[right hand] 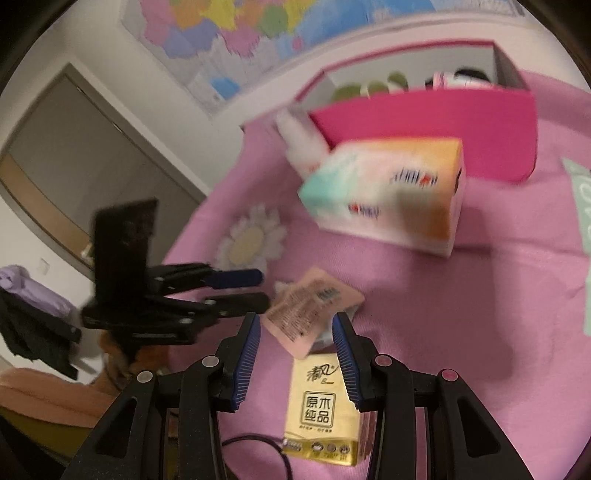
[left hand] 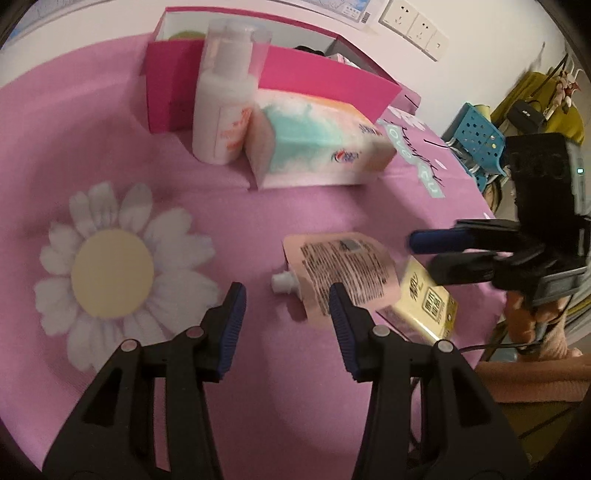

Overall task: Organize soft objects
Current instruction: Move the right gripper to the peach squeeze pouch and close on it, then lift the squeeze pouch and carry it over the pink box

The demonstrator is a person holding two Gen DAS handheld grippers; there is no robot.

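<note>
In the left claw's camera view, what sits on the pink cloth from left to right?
Daisy print → white bottle → tissue box → pink spouted pouch → yellow tissue pack, partly under the pouch.

Wall sockets (left hand: 413,24), map (right hand: 236,33), door (right hand: 74,147)

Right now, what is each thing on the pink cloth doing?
Pink box: open on top, things inside.
Bottle: standing, capped.
Tissue box: lying flat.
Pouch: flat, capped, leaning on the tissue pack.
Left claw: open, empty.
Right claw: open, empty.
</note>
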